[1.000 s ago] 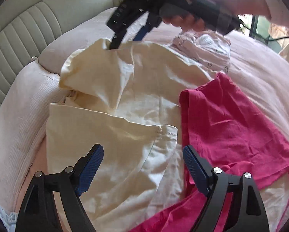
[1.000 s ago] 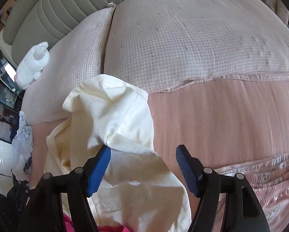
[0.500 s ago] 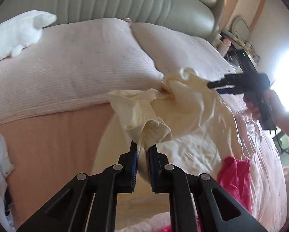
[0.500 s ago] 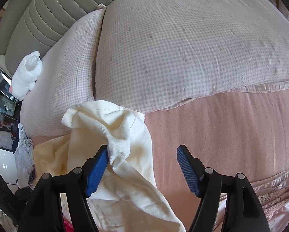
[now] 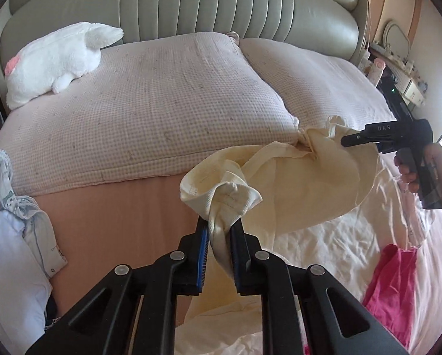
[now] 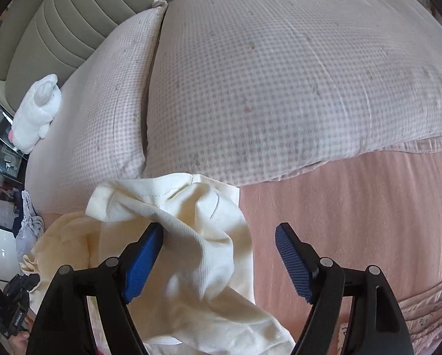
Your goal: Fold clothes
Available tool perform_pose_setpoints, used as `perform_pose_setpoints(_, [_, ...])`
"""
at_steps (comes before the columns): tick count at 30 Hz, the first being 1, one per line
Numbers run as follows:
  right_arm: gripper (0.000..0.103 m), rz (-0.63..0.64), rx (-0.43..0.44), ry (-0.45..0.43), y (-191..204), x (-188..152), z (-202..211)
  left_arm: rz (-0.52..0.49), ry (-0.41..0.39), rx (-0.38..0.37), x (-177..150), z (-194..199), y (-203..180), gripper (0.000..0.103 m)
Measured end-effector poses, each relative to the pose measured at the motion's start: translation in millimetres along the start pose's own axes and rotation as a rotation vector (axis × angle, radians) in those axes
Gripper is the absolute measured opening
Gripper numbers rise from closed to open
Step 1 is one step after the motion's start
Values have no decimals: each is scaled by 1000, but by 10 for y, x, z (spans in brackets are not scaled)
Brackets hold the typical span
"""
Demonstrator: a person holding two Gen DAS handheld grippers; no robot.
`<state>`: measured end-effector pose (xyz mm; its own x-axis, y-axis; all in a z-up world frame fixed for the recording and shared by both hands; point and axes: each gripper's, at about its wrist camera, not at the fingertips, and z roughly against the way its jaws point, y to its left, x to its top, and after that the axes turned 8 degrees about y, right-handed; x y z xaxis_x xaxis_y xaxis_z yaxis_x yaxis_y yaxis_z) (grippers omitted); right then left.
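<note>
A cream garment [image 5: 309, 183] lies crumpled on the pink bed sheet [image 5: 117, 216] just in front of the pillows. My left gripper [image 5: 219, 224] is shut on a bunched corner of it and holds it lifted; its jaws are opening a little, with the cloth still pinched between the pads. In the left wrist view my right gripper [image 5: 348, 140] reaches the garment's far edge, held by a person's hand [image 5: 439, 171]. In its own view the right gripper [image 6: 219, 230] is open and its jaws are opening wider. A fold of the cream garment [image 6: 191, 207] lies against its left finger.
Two checked pillows [image 5: 147, 112] lie against a padded headboard [image 5: 221, 0], with a white plush rabbit [image 5: 58, 56] on the left one. A pink garment [image 5: 392, 281] lies at the right. Pale clothes [image 5: 14, 236] are heaped at the left bed edge.
My left gripper went from open above the spread garments to shut on a cream corner, swinging round to face the pillows. My right gripper's jaws widened and it moved nearer the pillow.
</note>
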<state>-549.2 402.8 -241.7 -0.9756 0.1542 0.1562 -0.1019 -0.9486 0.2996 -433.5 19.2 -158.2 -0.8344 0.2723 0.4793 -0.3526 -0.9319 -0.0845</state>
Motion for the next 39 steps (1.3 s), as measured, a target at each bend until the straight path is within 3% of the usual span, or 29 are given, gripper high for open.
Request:
perform_pose_setpoints(4, [78,79,-183,-40,160,-32,-62,-58,14,94,42,-89,-143,15])
perform_pose_setpoints(8, [78,95,-230,-70,158,-32,-10,-90,-1,152,37,-44,-195,22])
perform_pose_setpoints(11, [78,50,-213,-130,128,-20,112,-78,-21,176,45,5,-179,52])
perform_pose_setpoints(12, [78,53,-218,-145,143,-18,137,-68,-38,172,43,28,-161,63])
perform_pose_setpoints(13, [78,63,-224,-123,162,-4,100,-63,-38,168,42,26,-140,67])
perform_pose_setpoints(15, [78,86,-237,-65,200,28,2,-51,-37,160,39,20,-97,68])
perform_pose_setpoints(18, [78,111,-271,14,231,12,-163,-55,43,98,-17,-144,-90,68])
perform_pose_setpoints(21, [78,117,-215,57,229,-60,-252,-16,59,-54,-129,-173,-90,68])
perform_pose_setpoints(22, [75,108,-176,54,211,-85,-247,-30,68,-37,-118,-224,-112,68])
perform_pose_setpoints(23, [65,95,-139,50,194,-100,-242,-45,77,-19,-105,-276,-133,68])
perform_pose_setpoints(24, [30,82,-118,55,186,-115,-248,-59,87,0,-93,-328,-155,67])
perform_pose_setpoints(25, [19,68,-100,61,179,-130,-257,-74,82,3,-45,-337,-178,42])
perform_pose_setpoints(26, [17,69,-99,53,197,-143,-243,-89,76,5,4,-345,-200,22])
perform_pose_setpoints(27, [11,88,-107,32,242,-157,-201,-104,71,8,53,-354,-223,7])
perform_pose_setpoints(28, [10,110,-116,8,291,-171,-155,-118,66,11,102,-362,-245,7])
perform_pose_setpoints(31, [9,149,-142,-117,641,-46,48,-80,-49,-24,195,95,-170,6])
perform_pose_setpoints(33, [8,149,-93,-242,640,-155,408,-78,-128,-41,152,528,-76,6])
perform_pose_setpoints(35, [8,180,-29,-352,606,-389,782,-83,-194,-55,81,964,27,6])
perform_pose_setpoints(37, [8,256,-19,-447,616,-773,1138,-129,-229,-78,-109,1355,61,6])
perform_pose_setpoints(39, [8,305,-9,-518,358,-1138,1520,-174,-246,-88,-334,1686,60,6])
